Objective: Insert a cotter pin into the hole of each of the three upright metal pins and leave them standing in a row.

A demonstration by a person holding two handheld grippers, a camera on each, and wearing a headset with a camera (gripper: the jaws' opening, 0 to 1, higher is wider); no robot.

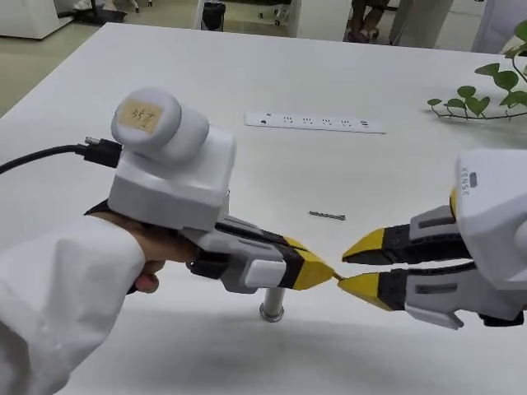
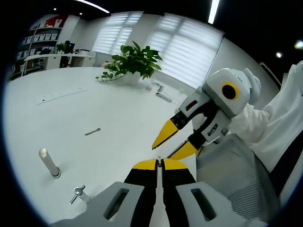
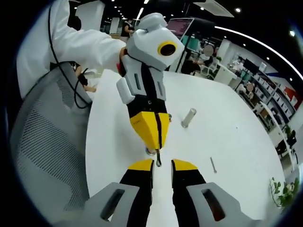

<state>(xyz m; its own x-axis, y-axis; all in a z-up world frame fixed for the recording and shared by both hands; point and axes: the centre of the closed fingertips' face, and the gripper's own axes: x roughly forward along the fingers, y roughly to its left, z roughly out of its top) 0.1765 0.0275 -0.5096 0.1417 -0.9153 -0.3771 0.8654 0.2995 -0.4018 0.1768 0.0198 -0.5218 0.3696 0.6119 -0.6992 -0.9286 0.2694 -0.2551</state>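
Observation:
My left gripper is shut on a thin cotter pin that sticks out of its tip. My right gripper faces it tip to tip, open, and the cotter pin's free end lies between its jaws. Under the left gripper stands an upright metal pin, partly hidden by it. In the left gripper view a bare metal pin stands at the left, and a second pin near it has a cotter pin through it. A loose cotter pin lies flat on the white table.
A white power strip lies farther back on the table. A leafy plant trails in at the far right edge. A grey mesh chair stands beside the table's near edge.

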